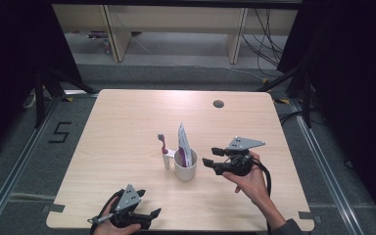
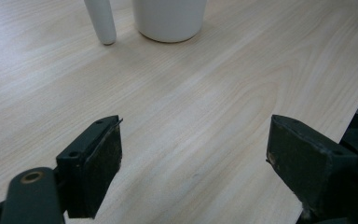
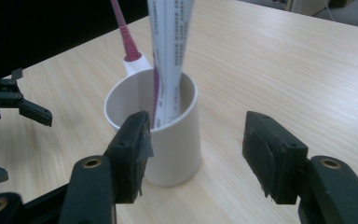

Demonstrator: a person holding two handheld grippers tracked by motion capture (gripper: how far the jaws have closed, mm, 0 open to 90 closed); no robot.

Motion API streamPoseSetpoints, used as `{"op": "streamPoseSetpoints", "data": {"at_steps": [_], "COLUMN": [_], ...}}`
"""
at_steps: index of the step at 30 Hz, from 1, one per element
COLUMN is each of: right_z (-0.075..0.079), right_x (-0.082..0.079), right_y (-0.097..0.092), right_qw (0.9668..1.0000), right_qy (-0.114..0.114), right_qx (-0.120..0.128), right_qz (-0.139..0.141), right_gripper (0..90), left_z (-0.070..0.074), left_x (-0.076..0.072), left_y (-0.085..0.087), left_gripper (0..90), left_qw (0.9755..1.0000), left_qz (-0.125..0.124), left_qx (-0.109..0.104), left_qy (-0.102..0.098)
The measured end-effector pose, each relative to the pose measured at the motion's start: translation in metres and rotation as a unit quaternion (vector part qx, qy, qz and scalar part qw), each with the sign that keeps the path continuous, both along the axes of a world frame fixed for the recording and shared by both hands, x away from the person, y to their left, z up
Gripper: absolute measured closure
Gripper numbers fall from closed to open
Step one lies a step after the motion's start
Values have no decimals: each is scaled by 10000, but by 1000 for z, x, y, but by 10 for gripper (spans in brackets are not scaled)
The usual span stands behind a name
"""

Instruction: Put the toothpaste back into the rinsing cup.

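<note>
A white cup (image 1: 186,166) stands at the middle of the wooden table (image 1: 127,122). A white and purple toothpaste tube (image 1: 183,141) stands upright inside it. A toothbrush (image 1: 164,149) with a pink neck and white handle leans on the cup's left side, its foot on the table (image 2: 101,21). My right gripper (image 1: 212,156) is just right of the cup, open, its jaws apart from the cup (image 3: 168,140) with nothing between them. My left gripper (image 1: 149,203) is near the front edge, open over bare wood (image 2: 193,126).
A round cable hole (image 1: 219,104) sits near the table's far edge. The table's right edge shows close by the left gripper's right jaw in the left gripper view. The left gripper (image 3: 9,100) shows far off beyond the cup.
</note>
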State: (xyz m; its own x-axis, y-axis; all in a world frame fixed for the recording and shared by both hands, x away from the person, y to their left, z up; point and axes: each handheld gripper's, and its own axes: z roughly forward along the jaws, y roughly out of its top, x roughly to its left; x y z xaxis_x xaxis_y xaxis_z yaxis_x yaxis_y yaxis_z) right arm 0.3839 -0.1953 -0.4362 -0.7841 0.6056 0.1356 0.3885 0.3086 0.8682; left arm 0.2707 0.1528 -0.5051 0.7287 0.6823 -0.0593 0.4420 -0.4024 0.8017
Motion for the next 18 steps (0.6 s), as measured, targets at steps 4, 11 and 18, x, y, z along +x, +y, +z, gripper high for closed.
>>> {"op": "streamPoseSetpoints", "data": {"at_steps": [4, 11, 18], "right_z": [0, -4, -8], "right_x": [-4, -11, -20], "right_y": [-14, -36, -58], "right_qw": [9999, 9991, 9983], "right_qy": [88, 304, 328], "right_qx": [-3, 97, 89], "right_qz": [-99, -280, -467], "right_gripper": [413, 384, 354], "left_z": [0, -1, -1], "left_x": [0, 0, 0], "left_y": [0, -1, -2], "left_gripper": [180, 180, 180], "left_qw": [10000, 9999, 9998], "left_qz": [-1, 41, 98], "left_qx": [19, -151, -193], "left_qy": [4, 36, 47]}}
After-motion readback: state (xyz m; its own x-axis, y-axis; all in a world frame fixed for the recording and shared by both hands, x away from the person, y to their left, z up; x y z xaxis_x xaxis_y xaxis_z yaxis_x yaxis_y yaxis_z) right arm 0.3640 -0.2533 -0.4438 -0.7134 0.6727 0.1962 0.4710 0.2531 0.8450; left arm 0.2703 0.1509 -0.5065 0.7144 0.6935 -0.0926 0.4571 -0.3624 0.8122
